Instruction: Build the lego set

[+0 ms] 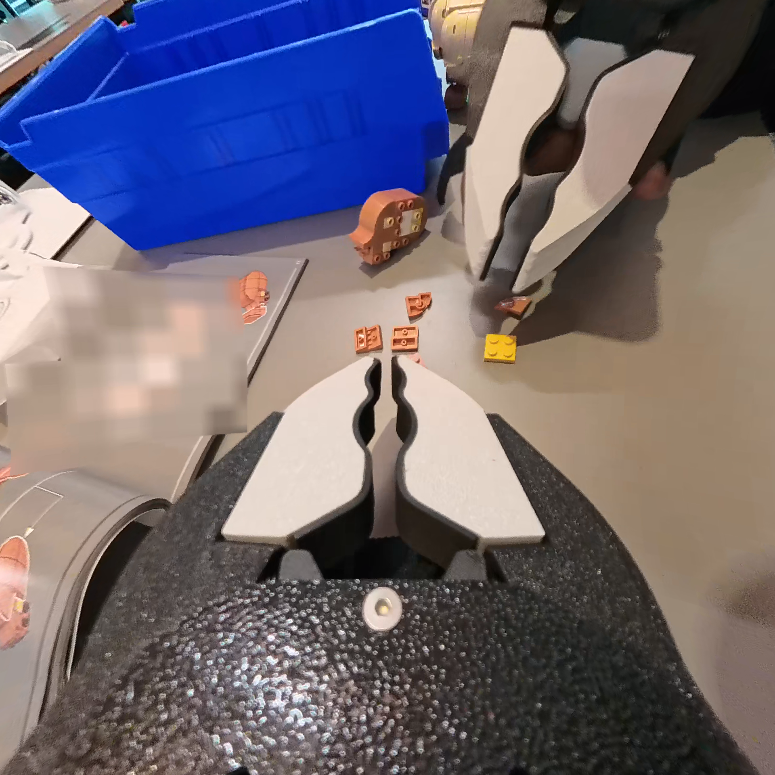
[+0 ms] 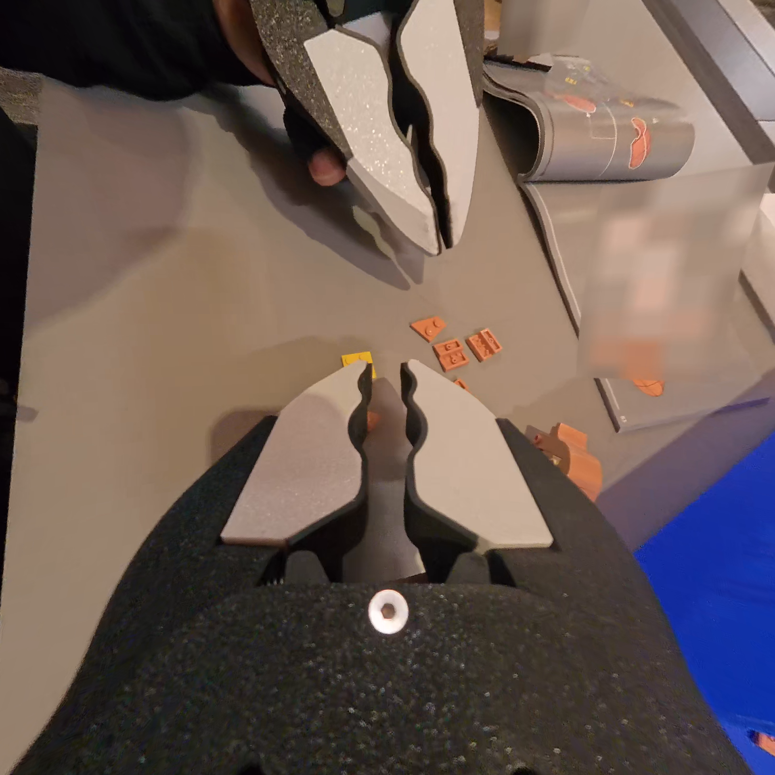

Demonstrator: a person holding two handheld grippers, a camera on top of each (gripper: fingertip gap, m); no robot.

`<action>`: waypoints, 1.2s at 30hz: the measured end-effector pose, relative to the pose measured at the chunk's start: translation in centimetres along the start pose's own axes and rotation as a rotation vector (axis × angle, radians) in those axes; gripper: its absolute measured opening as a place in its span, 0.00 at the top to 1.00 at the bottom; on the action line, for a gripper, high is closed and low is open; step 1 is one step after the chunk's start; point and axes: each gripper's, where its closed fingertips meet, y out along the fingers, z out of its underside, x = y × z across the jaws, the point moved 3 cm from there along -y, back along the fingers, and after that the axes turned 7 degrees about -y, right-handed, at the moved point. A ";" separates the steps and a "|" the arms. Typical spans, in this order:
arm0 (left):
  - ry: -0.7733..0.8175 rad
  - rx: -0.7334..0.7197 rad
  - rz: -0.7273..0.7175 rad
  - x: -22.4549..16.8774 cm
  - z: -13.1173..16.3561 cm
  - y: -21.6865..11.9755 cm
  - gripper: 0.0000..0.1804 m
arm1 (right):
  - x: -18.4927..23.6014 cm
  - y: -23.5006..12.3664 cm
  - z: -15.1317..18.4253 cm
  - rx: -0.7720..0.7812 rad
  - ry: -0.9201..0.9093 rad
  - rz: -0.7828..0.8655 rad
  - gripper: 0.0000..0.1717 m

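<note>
Left wrist view: the left tongs hang low over the grey desk, nearly pressed together with only a thin slit between the tips and nothing in them. Right past the tips are two small orange plates side by side, then a curved orange piece a bit further out. A pinkish bit peeks out just beside the right fingertip, can't tell what it is. A yellow plate lies off to the right. The right tongs come down from the top right, tips slightly apart, just above a brown wedge on the desk, not gripping it. Further back there's an orange-brown half-built model in front of a blue bin, and an open booklet on the left.

Right wrist view: the right tongs are slightly spread, nothing pinched; bare desk shows through the gap. The yellow plate is partly hidden behind the left fingertip. A bit of orange shows under the left finger, apart from the pads as far as I can tell. Three orange plates lie to the right of the tips. The left tongs point down from above, pressed together and bare, a hand behind them. The booklet is at the top right, the model at the right by the bin.
</note>
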 end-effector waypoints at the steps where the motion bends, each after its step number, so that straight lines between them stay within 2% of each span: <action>1: -0.004 0.004 -0.003 0.1 0.1 0.0 0.98 | 0.1 -0.1 -0.1 -0.007 0.002 -0.008 0.94; 16: -0.081 0.082 -0.038 0.6 0.9 0.0 0.98 | 1.7 0.9 0.3 0.061 -0.031 -0.098 0.97; 22: -0.086 0.108 -0.015 0.1 1.1 0.1 0.97 | 1.7 2.3 0.8 0.140 -0.018 -0.088 0.95; 30: -0.086 0.126 -0.004 -0.2 1.2 0.1 0.97 | 1.4 4.3 -0.6 0.134 -0.008 -0.058 0.98; 33: -0.084 0.120 -0.008 -0.2 1.1 0.0 0.97 | 1.1 4.8 -0.9 0.139 -0.021 -0.028 0.94; 36: -0.078 0.112 -0.019 -0.1 0.9 -0.3 0.97 | 0.1 3.6 -0.6 0.121 -0.010 -0.002 0.91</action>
